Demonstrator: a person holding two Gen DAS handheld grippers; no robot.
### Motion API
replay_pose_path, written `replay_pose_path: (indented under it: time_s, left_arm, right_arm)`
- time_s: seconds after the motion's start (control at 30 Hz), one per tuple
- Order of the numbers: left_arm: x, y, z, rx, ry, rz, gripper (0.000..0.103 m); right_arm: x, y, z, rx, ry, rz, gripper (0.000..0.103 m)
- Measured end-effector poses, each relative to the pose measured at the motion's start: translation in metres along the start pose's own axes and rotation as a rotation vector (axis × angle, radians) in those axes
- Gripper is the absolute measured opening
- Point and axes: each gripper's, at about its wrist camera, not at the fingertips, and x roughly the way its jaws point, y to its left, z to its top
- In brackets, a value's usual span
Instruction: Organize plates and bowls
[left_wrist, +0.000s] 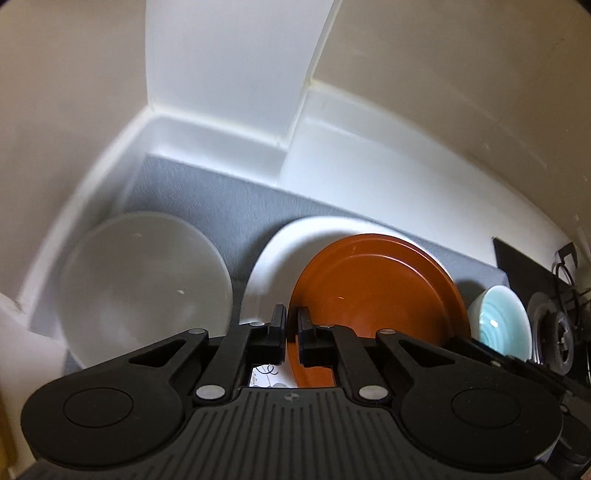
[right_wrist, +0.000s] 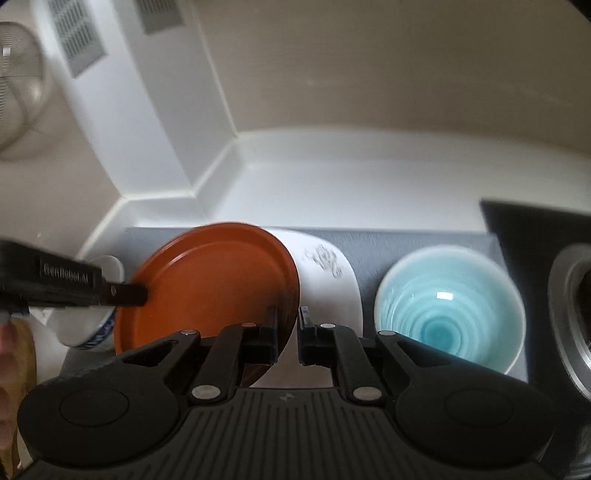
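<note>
The orange plate (right_wrist: 214, 288) is being held tilted above the white plate (right_wrist: 328, 280), its rim clamped on opposite edges by the left gripper (left_wrist: 291, 325) and the right gripper (right_wrist: 288, 325). Just right of the orange plate, the blue bowl (right_wrist: 448, 306) is sitting apart; bare grey mat (left_wrist: 229, 199) is lying behind it.

Both wrist views look steeply down from close above the grey mat (left_wrist: 229, 206) toward the white back wall, the left one sitting nearer the mat's left corner, and they share the orange plate (left_wrist: 373, 288) and turquoise bowl (right_wrist: 448, 306).
</note>
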Motion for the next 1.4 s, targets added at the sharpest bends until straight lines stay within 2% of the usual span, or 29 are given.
replay_pose_path:
  time_s: [0.17,0.37,0.53,0.6,0.63,0.67,0.7,0.73,0.77,0.87,0.93,1.0,1.07,1.2,1.23,1.27,1.3,1.37,1.4]
  left_arm:
    - [0.025,0.011,-0.004,-0.036,0.03,-0.037,0.006]
    - [0.026,-0.002,-0.014,0.098,-0.056,0.026,0.006]
    - [0.024,0.007,-0.012,0.064,-0.022,0.006,0.007]
    - [0.012,0.01,-0.013,0.072,-0.034,0.012,0.011]
    - [0.001,0.013,-0.013,0.072,-0.051,-0.003,0.021]
    - [-0.012,0.017,-0.015,0.066,-0.076,-0.035,0.034]
    - [-0.027,0.023,-0.018,0.051,-0.106,-0.063,0.041]
    - [-0.043,0.032,-0.021,0.031,-0.138,-0.08,0.049]
    - [-0.056,0.041,-0.026,0.015,-0.163,-0.089,0.053]
    - [-0.084,0.079,-0.041,-0.058,-0.223,-0.045,0.064]
    - [-0.087,0.106,-0.048,-0.114,-0.228,0.003,0.063]
    - [-0.081,0.129,-0.051,-0.169,-0.214,0.02,0.058]
    - [-0.072,0.145,-0.049,-0.222,-0.185,0.013,0.039]
    - [-0.055,0.159,-0.043,-0.261,-0.169,-0.018,0.026]
    - [-0.053,0.161,-0.042,-0.261,-0.172,-0.036,0.019]
    - [-0.051,0.162,-0.042,-0.266,-0.174,-0.05,0.013]
    - [-0.049,0.162,-0.041,-0.275,-0.176,-0.064,0.011]
    - [-0.045,0.165,-0.044,-0.296,-0.177,-0.072,0.01]
    - [-0.043,0.166,-0.043,-0.305,-0.176,-0.075,0.01]
  right_arm:
    - [0.021,-0.007,-0.01,-0.012,0.042,-0.024,0.01]
    - [0.031,-0.002,-0.015,-0.083,0.035,-0.04,0.011]
    - [0.032,-0.003,-0.015,-0.082,0.03,-0.035,0.01]
    - [0.029,-0.005,-0.013,-0.053,0.028,-0.03,0.022]
    - [0.025,-0.007,-0.011,-0.037,0.015,-0.016,0.045]
    - [0.019,-0.006,-0.01,-0.029,-0.008,0.0,0.067]
    - [0.013,-0.005,-0.009,-0.031,-0.034,0.002,0.073]
    - [0.005,-0.003,-0.008,-0.038,-0.06,-0.005,0.078]
    - [-0.002,-0.002,-0.007,-0.039,-0.083,-0.004,0.078]
    - [-0.023,0.003,-0.005,-0.009,-0.148,0.015,0.079]
    - [-0.03,0.013,-0.004,-0.01,-0.162,0.057,0.086]
    - [-0.029,0.029,-0.003,-0.02,-0.152,0.111,0.091]
    - [-0.023,0.048,-0.001,-0.05,-0.132,0.173,0.094]
    - [-0.003,0.093,0.004,-0.161,-0.083,0.187,0.093]
    - [0.001,0.102,0.005,-0.182,-0.078,0.191,0.089]
    - [0.007,0.11,0.006,-0.199,-0.066,0.197,0.08]
    - [0.013,0.116,0.007,-0.208,-0.047,0.202,0.074]
    - [0.028,0.125,0.008,-0.204,-0.001,0.205,0.057]
    - [0.036,0.128,0.009,-0.196,0.018,0.209,0.053]
